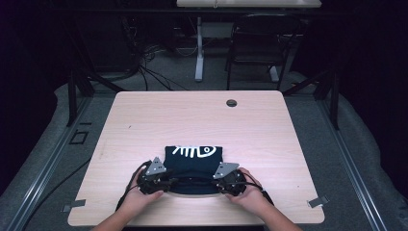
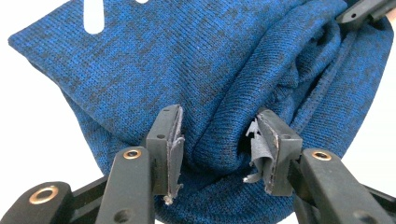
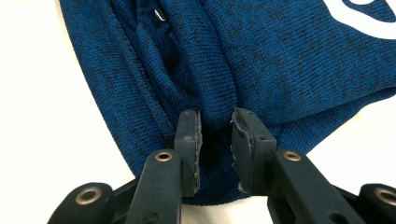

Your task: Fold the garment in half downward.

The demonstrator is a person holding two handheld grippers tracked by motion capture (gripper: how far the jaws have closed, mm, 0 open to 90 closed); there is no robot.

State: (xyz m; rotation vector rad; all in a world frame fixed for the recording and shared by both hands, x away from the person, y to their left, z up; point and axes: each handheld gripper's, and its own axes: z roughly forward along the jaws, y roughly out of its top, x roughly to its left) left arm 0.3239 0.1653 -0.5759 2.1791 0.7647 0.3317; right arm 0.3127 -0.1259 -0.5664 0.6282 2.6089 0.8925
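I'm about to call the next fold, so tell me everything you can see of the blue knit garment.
The blue knit garment is dark blue, flecked with black, and looks like soft ribbed knit. It lies folded into a compact rectangle on the table, near the person's edge, with a white fish-skeleton print on top by its far edge. Its near edge bunches into thick rolled folds with a stitched hem. The left gripper and right gripper each have a fold between their jaws at the near corners.

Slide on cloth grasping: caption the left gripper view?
Left gripper pinching a thick fold of blue knit garment between its worn pads.
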